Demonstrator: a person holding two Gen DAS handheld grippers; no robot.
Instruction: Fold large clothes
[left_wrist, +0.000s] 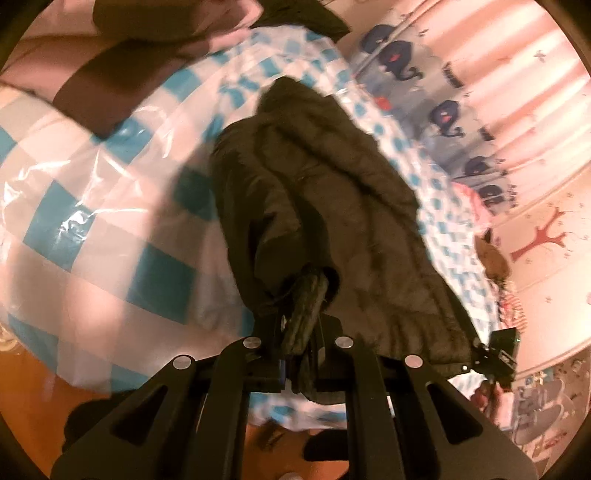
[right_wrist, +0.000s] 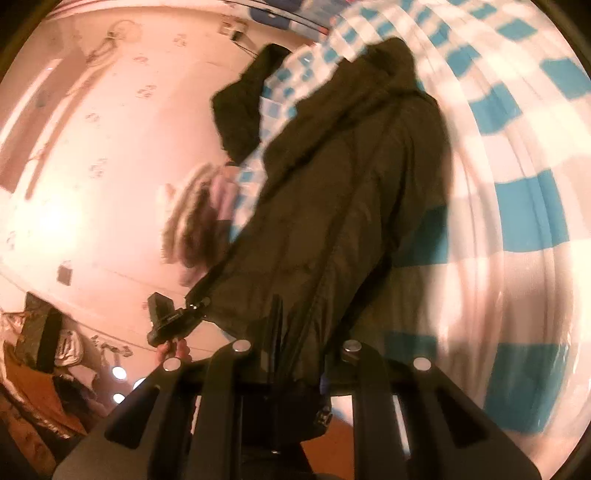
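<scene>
Both grippers have closed down on one hem of the dark olive quilted coat (left_wrist: 317, 206). The left gripper (left_wrist: 303, 314) pinches a thick bunched cuff-like fold, and the right gripper (right_wrist: 295, 354) is clamped on the edge beside the zip line. Held by its near edge like this, the coat trails away from me across the blue-and-white checked bedspread under clear plastic (left_wrist: 110, 206), collar end toward the far edge of the bed, probably so it can be lifted and spread flat for folding. Blur smears the weave. The fingertips are buried in cloth. A second dark garment (right_wrist: 240, 103) at the bed's far edge is hard to identify.
</scene>
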